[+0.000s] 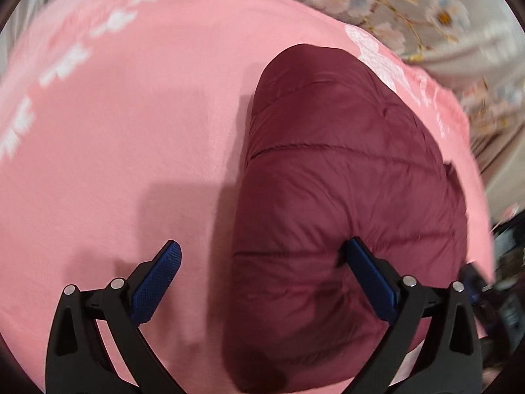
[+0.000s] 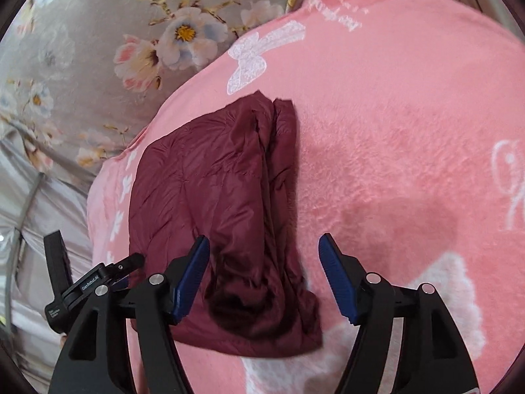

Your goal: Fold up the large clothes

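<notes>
- Left wrist view: a dark red puffy jacket (image 1: 344, 177), folded into a thick bundle, lying on a pink blanket (image 1: 131, 131) over a bed with a flowered sheet (image 1: 410, 6).
- Left gripper (image 1: 262, 279) spread wide above the bundle's near edge; one of the fingers (image 1: 370, 279) over the quilted cloth, the other over the blanket; nothing clamped.
- Right wrist view: same jacket (image 2: 210, 190), layered edges stacked along its right side, loose end bunched near the camera.
- Right gripper (image 2: 264, 272) also spread wide, straddling that bunched end; no cloth pinched.
- Judged light, soft, springy and slick-shelled; likely to puff back open and slide.
- Best taken deep at a quilted seam or through all stacked layers, not the outer skin alone.
</notes>
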`<state>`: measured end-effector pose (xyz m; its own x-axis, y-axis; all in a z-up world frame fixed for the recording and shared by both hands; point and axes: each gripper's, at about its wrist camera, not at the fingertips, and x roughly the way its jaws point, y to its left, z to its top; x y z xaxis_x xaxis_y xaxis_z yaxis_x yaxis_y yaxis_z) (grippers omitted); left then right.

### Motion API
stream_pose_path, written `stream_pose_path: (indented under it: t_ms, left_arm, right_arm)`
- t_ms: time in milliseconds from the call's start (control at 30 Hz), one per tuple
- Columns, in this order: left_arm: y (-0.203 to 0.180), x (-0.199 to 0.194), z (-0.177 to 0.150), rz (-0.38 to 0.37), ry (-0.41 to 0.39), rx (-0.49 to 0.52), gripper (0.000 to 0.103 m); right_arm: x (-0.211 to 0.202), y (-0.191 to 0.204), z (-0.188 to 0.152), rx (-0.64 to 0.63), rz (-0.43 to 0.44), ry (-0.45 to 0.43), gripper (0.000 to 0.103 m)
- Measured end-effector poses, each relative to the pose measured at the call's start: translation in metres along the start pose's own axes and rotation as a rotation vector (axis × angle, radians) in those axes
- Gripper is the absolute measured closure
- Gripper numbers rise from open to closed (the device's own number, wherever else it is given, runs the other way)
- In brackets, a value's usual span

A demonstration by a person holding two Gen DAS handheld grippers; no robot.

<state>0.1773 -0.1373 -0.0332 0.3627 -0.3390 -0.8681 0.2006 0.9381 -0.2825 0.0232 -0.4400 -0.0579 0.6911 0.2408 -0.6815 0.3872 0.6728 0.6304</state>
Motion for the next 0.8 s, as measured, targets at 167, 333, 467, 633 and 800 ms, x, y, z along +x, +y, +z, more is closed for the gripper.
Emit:
stream_pose_path:
  t_ms: [167, 333, 467, 633, 800]
  left_arm:
    - [0.003, 0.020, 0.007, -0.104, 0.057, -0.044, 0.005]
    - [-0.006, 0.035, 0.006, -0.162, 0.077, -0.034, 0.005]
    - [-0.024, 0.029, 0.005, -0.131, 0.056, 0.017, 0.015]
    - [-0.053, -0.010, 0.002, -0.050, -0.073, 0.193, 0.048]
    - [-0.069, -0.063, 0.004, -0.087, -0.211, 0.323, 0.057]
  right_arm:
    - [0.029, -0.005, -0.006, 0.076, 0.090, 0.047, 0.034]
    - [0.035, -0.002, -0.006, 0.083, 0.128, 0.048, 0.037]
    - [0.035, 0.008, -0.004, 0.052, 0.134, 0.041, 0.066]
    - [0.013, 0.036, -0.002, -0.061, 0.069, -0.030, 0.081]
    - [-0.029, 0.093, -0.011, -0.283, -0.043, -0.204, 0.083]
